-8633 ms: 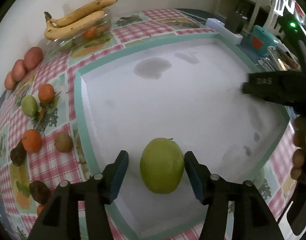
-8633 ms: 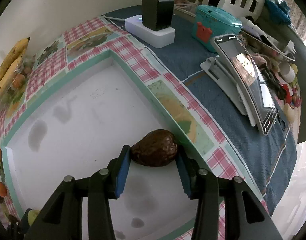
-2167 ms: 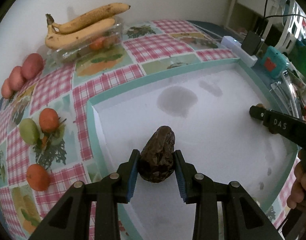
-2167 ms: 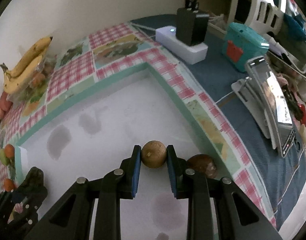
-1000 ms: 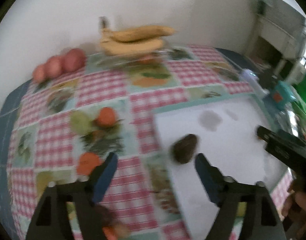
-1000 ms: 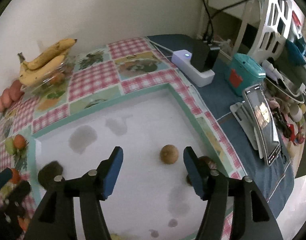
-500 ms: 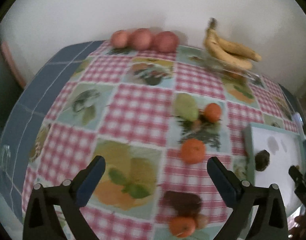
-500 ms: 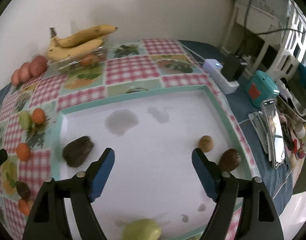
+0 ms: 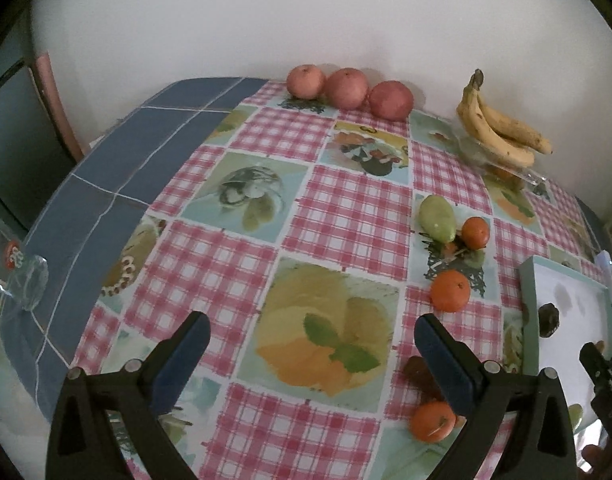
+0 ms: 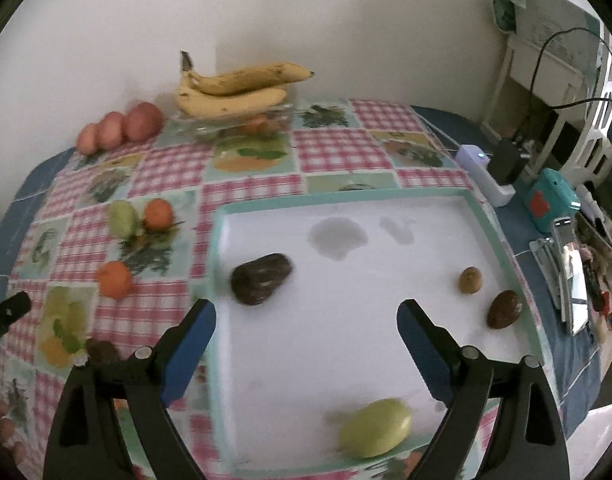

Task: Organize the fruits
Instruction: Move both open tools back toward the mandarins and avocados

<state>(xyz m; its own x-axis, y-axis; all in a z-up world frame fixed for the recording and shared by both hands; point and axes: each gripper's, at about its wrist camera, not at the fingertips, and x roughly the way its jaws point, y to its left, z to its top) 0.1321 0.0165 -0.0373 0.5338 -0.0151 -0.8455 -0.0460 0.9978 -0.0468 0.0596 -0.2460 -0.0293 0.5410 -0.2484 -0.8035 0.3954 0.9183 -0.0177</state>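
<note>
Both grippers, left (image 9: 309,344) spread wide and right (image 10: 306,322) opening, now hang empty, having dropped their fruit on the tray (image 10: 222,216), where four pieces lie while oranges (image 9: 449,291) wait outside on the cloth.

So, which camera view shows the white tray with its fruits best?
The right wrist view: the whole white tray lies below it, with four fruits visible inside. The left wrist view shows only a strip of the tray at the right edge, with one dark fruit.
</note>
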